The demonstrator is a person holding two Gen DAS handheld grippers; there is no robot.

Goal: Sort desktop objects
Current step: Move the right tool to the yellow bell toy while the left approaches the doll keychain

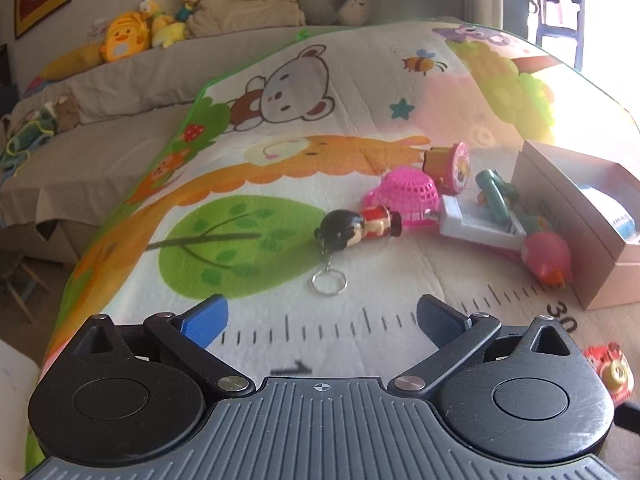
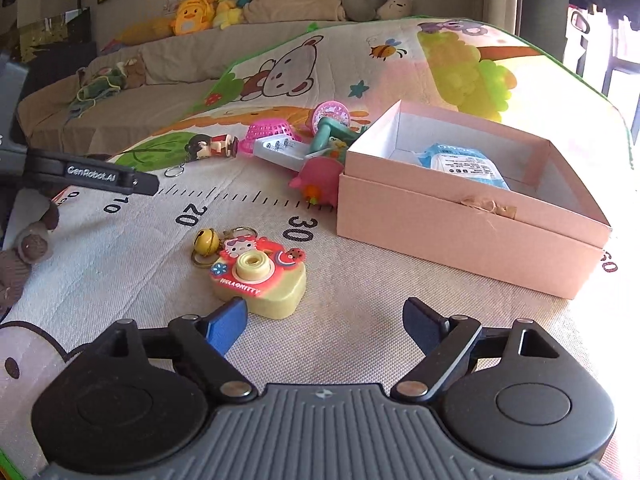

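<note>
Both tongs, left tongs (image 1: 322, 314) and right tongs (image 2: 326, 320), stand spread, seemingly pinching nothing.

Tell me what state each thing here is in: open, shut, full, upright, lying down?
Pink box: lid off, one blue packet inside.
Doll keychain: lying on its side.
Pink basket: tipped over.
Camera toy: flat on the mat, untouched.
Left tool: open, empty.
Right tool: open, empty.
</note>
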